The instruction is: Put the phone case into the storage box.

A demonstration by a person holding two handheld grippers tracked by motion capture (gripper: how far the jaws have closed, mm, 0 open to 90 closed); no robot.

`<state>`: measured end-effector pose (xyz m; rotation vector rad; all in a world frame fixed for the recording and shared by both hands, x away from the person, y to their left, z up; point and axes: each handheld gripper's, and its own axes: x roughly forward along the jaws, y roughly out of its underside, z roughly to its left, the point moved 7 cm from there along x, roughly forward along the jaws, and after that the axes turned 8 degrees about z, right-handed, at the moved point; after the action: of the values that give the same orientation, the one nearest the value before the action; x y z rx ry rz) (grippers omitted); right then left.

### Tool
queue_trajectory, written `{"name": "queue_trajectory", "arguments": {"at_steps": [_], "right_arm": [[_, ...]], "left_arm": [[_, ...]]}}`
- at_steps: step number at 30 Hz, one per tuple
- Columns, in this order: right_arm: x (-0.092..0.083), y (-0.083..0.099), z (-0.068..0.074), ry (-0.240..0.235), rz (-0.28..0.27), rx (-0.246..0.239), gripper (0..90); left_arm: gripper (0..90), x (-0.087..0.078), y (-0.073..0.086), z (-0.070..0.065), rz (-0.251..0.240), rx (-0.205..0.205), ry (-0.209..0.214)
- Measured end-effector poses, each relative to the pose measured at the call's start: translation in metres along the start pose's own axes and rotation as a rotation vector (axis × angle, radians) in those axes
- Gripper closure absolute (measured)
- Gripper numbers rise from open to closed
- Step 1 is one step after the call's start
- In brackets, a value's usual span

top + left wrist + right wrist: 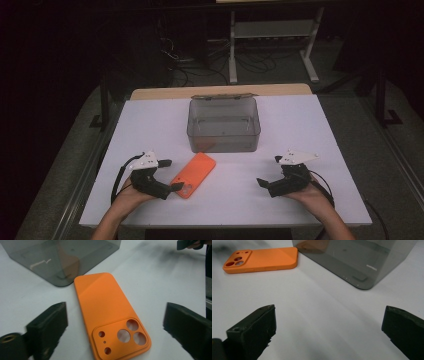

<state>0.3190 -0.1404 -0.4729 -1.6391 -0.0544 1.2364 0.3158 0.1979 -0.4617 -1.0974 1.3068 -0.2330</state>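
On the white table in front of me, the orange phone case lies flat with its back up and its camera cut-outs at the end nearest my left hand. Its far corner lies just beside the front wall of the smoky grey plastic box, which stands open-topped toward the far edge. I cannot tell whether that corner touches the wall.

My left gripper sits at the case's near end with its jaws spread wide, one on each side of the camera end. In the left gripper view the pads stand clear of both long edges, so nothing is clamped. The case rests on the table alone. I judge that straddling it like this is meant to square the jaws to its narrow width, since a thin flat shell offers little else to catch.

My right gripper rests low on the other side, well apart from the case, with its jaws also apart and empty. It points toward the box and the case, and it looks parked there to keep out of the way.

The box appears empty, and the open top suits dropping the case in.
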Motion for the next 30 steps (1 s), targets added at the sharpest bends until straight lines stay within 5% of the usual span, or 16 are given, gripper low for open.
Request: {"name": "queue_trajectory", "arguments": {"at_steps": [13, 30], "right_arm": [[-0.001, 0.0, 0.001, -0.003, -0.004, -0.007, 0.0], [0.002, 0.002, 0.001, 0.021, -0.001, -0.017, 0.0]], "left_arm": [[0.0, 0.003, 0.005, 0.003, 0.022, -0.014, 0.003], [0.0, 0.009, -0.012, 0.006, 0.035, -0.009, -0.015]]}}
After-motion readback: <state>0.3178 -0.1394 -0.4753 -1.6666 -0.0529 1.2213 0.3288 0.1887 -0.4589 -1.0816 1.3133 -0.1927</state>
